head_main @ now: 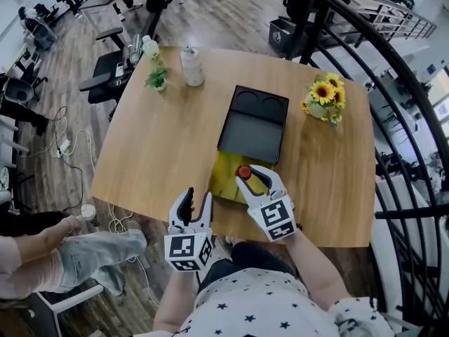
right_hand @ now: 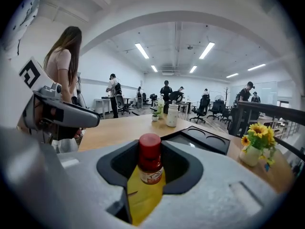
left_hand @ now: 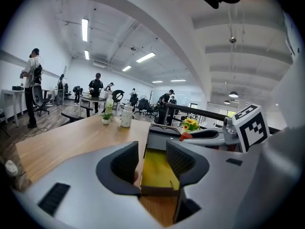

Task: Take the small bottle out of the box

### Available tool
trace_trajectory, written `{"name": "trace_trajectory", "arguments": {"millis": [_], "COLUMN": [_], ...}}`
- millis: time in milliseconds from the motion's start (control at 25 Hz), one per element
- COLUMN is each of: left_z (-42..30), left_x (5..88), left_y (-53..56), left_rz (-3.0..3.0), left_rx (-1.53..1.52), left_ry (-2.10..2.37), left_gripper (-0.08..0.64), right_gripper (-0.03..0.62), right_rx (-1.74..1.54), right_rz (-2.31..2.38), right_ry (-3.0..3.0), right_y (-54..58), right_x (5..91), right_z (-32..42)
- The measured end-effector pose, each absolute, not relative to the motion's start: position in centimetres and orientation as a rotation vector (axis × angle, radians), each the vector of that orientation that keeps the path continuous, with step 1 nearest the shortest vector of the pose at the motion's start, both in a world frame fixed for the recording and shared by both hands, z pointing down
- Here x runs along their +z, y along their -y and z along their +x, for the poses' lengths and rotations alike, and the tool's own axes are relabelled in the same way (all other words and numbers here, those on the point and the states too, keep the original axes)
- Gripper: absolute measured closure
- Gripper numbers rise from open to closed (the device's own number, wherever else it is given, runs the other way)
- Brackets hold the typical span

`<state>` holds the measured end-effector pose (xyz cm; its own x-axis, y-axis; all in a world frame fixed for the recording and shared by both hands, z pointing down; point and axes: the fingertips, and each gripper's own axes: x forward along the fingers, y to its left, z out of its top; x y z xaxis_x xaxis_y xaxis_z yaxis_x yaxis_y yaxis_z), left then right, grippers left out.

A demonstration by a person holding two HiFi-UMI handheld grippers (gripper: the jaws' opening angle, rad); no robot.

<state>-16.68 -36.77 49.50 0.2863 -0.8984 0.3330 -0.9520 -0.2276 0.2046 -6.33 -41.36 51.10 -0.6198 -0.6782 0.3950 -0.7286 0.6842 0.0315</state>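
An open box with a yellow inside stands near the table's front edge, its black lid laid back flat behind it. The small bottle, red-capped with a red-and-white label, stands upright between the jaws of my right gripper, which is shut on it over the yellow box. My left gripper sits at the box's front left corner. In the left gripper view its jaws stand open, with the box's front wall just ahead of them.
A vase of sunflowers stands at the table's far right. A white bottle, a small potted plant and a pale green bottle stand along the far left. A black railing runs past the right side.
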Motion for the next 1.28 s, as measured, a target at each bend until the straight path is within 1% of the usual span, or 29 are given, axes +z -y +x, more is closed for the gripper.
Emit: {"name": "trace_trajectory", "arguments": {"millis": [520, 840, 1280], "left_z": [-16.1, -15.2, -14.1], "left_x": [48.3, 46.9, 45.5], "left_y": [32.3, 28.1, 23.5], "left_rz": [2.244, 2.277, 2.326], "left_rx": [0.186, 0.163, 0.126], "left_ry": [1.690, 1.694, 1.695], "left_gripper": [0.388, 0.388, 0.388], "right_gripper": [0.451, 0.451, 0.451], "right_rx": [0.077, 0.022, -0.023], "right_rz": [1.173, 1.193, 1.235], "right_ry": [2.580, 2.604, 2.608], "right_y": [37.9, 33.5, 27.6], "right_x": [46.5, 43.8, 42.3], "right_z": [-5.8, -5.1, -3.9]}}
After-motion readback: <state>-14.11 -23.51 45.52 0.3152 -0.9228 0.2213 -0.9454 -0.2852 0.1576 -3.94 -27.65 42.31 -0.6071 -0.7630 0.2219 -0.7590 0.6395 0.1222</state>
